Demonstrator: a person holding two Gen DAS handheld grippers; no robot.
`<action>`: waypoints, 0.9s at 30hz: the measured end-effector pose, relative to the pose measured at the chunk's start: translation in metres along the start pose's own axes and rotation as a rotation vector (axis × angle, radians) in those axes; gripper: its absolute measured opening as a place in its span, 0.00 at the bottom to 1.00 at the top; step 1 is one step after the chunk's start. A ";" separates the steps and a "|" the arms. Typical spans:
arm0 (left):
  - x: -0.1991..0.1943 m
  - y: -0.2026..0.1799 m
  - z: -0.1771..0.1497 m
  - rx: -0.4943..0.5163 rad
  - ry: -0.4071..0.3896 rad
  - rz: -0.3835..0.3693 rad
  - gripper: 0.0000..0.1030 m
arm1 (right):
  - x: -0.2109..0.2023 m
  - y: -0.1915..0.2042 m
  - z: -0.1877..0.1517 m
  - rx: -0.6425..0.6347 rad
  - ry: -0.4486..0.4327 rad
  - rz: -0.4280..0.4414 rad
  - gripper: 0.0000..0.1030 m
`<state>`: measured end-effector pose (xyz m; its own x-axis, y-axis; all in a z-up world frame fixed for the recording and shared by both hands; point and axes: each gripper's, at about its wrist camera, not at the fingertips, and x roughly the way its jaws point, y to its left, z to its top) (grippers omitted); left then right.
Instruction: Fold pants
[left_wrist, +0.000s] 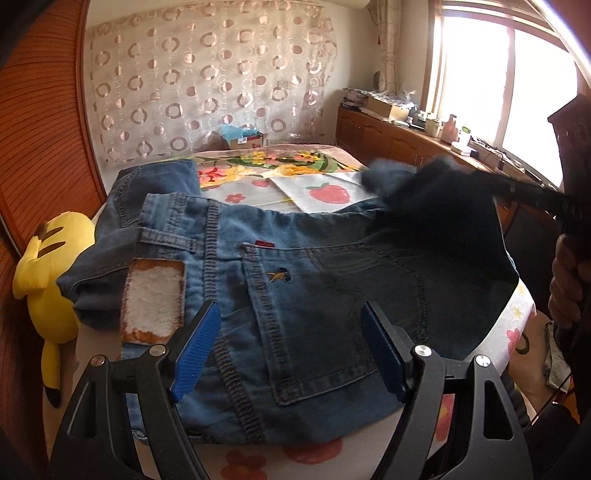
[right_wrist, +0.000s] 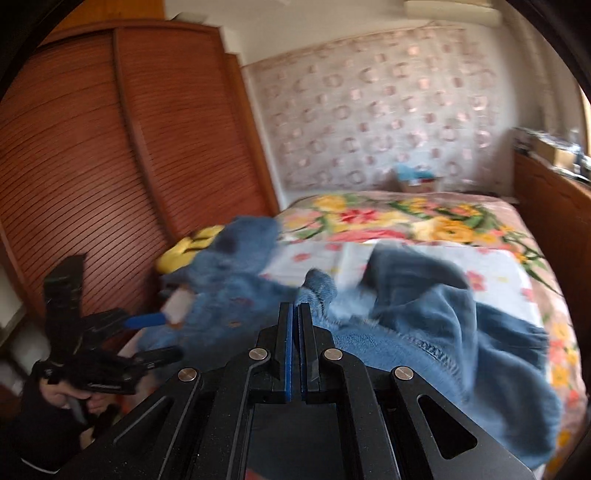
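Jeans being folded on the bed, waistband toward the camera.
The left claw is being kept spread above the back pocket; the right claw is being pressed together, pinching a denim edge in the blur.
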<state>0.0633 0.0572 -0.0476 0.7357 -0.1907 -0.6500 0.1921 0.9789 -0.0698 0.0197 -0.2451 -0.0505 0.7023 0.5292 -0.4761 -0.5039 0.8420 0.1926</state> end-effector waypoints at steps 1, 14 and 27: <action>-0.001 0.001 0.000 -0.002 0.000 0.000 0.76 | 0.005 0.005 -0.003 -0.004 0.023 0.015 0.02; 0.023 -0.017 0.004 0.016 0.019 -0.033 0.76 | 0.008 -0.028 -0.008 0.031 0.072 -0.100 0.37; 0.063 -0.072 0.030 0.088 0.056 -0.162 0.65 | 0.016 -0.039 -0.032 0.083 0.141 -0.195 0.39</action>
<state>0.1149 -0.0279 -0.0609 0.6538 -0.3382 -0.6769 0.3629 0.9251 -0.1117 0.0343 -0.2725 -0.0926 0.7020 0.3413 -0.6250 -0.3186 0.9354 0.1530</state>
